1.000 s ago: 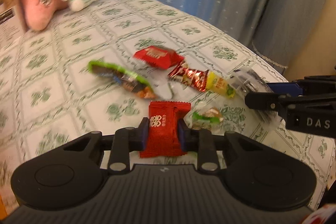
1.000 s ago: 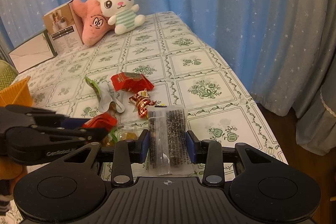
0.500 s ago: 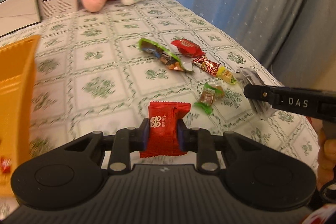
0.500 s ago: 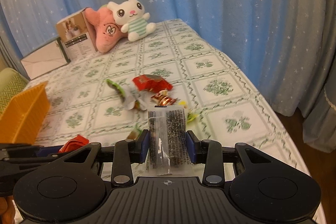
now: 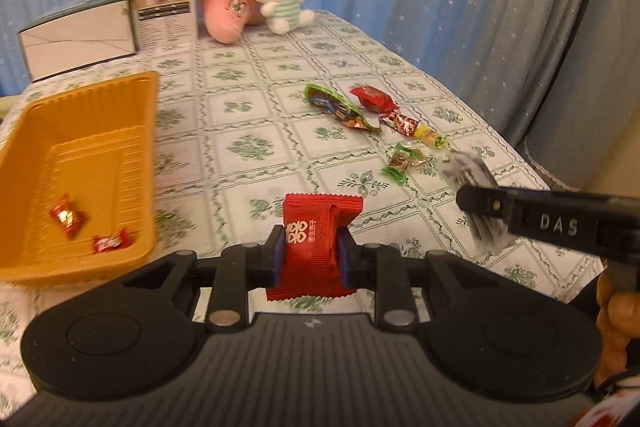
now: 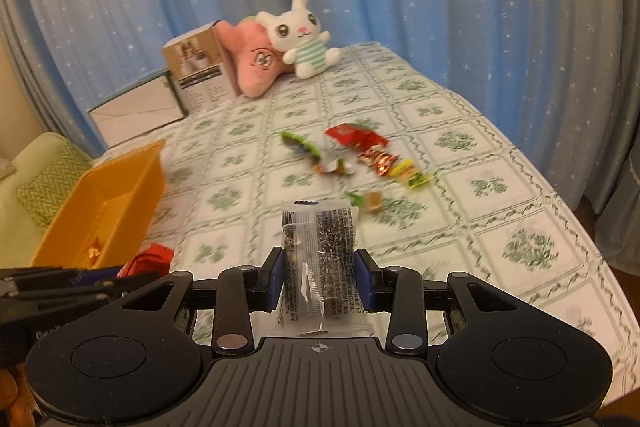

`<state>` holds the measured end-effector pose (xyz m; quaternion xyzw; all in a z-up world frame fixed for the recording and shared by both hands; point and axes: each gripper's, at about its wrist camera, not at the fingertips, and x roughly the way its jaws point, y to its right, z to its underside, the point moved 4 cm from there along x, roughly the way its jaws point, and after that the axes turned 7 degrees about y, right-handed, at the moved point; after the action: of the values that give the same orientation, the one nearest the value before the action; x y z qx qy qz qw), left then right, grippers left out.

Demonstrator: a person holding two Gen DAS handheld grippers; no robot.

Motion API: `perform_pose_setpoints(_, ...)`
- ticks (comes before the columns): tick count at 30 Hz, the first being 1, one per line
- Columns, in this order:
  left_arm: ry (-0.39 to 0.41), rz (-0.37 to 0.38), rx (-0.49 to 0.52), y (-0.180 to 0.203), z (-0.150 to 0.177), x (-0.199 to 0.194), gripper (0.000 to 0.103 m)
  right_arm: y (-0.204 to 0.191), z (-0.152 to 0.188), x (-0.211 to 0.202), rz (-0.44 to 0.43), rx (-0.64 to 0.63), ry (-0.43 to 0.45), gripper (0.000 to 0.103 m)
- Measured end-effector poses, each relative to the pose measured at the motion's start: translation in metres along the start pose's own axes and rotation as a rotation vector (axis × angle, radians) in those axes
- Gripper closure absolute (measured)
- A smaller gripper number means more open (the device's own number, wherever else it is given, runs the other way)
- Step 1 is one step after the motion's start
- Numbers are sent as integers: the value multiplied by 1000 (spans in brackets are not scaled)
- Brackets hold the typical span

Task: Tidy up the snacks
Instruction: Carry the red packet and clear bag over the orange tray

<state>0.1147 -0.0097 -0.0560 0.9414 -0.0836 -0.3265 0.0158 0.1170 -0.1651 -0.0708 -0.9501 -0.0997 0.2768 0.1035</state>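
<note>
One orange tray [image 5: 120, 131] at nine o'clock on the surface [image 5: 256, 131] holds two red candies [image 5: 68, 217]. Four loose snacks [image 5: 340, 109] lie at one o'clock, blurred in the right view. Left claw [image 5: 311, 259] pinches one red packet [image 5: 318, 243]; right claw [image 6: 320, 277] grips one clear dark-speckled packet [image 6: 320, 259].

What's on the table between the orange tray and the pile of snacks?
Nothing. In the left wrist view, only bare flowered tablecloth lies between the orange tray and the loose snacks.
</note>
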Motion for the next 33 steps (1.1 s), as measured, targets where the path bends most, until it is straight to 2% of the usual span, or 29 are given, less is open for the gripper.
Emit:
perform_pose_setpoints(8,36,-50,-52,-26,1,-39,80,-39,0,-18,-54,-58,16,66)
perform_pose_setpoints(15,64,-105,-80,-53,-3,-63,80,-74,-6,-16,-121,-93,25,66)
perform_pose_setpoints(26,82,-216,-148,-120,-12,-80,79,-147,-13,14,-257,-173,-4,66)
perform_pose_setpoints(33,77,-251,-185,-160,-17,-77,80,-185,-10,45,-308,-230,-33,66)
